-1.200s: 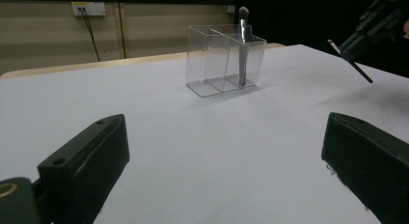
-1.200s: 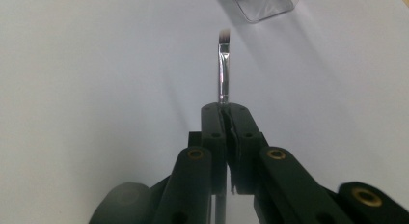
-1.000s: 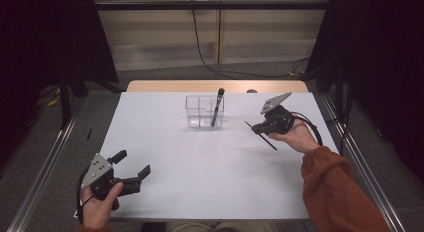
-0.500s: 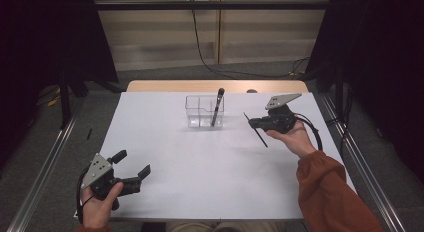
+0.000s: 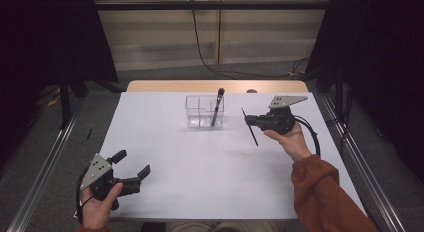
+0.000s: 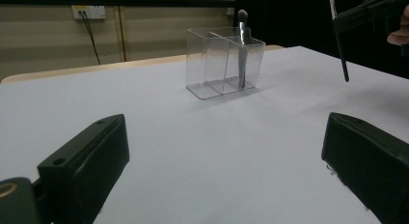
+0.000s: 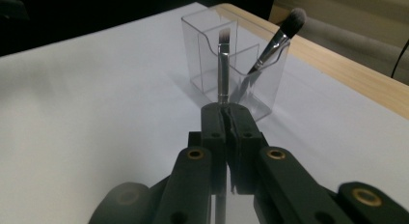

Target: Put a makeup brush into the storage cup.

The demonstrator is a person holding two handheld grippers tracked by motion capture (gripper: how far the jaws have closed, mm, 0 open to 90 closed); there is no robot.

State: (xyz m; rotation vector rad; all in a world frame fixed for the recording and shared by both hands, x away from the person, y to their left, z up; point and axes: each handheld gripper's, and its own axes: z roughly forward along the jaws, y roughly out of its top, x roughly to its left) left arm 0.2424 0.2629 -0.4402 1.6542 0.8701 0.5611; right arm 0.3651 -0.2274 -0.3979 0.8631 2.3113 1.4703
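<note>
A clear divided organizer [image 5: 200, 114] stands on the white table [image 5: 200, 182], and a round-tipped makeup brush [image 5: 218, 104] leans in its right compartment. To its right my right gripper [image 5: 248, 121] is shut on a thin dark brush [image 5: 251, 134], held above the table, bristle end up and tilted. In the right gripper view that flat-tipped brush [image 7: 224, 64] rises from the closed jaws in front of the organizer [image 7: 202, 55]. My left gripper [image 5: 134, 163] rests open on the near left of the table, holding nothing. In the left gripper view the organizer [image 6: 212, 64] stands ahead between the jaws.
A wooden strip [image 5: 215, 85] runs along the table's far edge. Metal rails [image 5: 45, 167] flank the table on both sides. A black cable [image 5: 205, 57] hangs behind. White surface lies open between the two grippers.
My right gripper has rolled in place, its grey plate levelling, and the thin brush has swung steeper. The left gripper has not moved.
</note>
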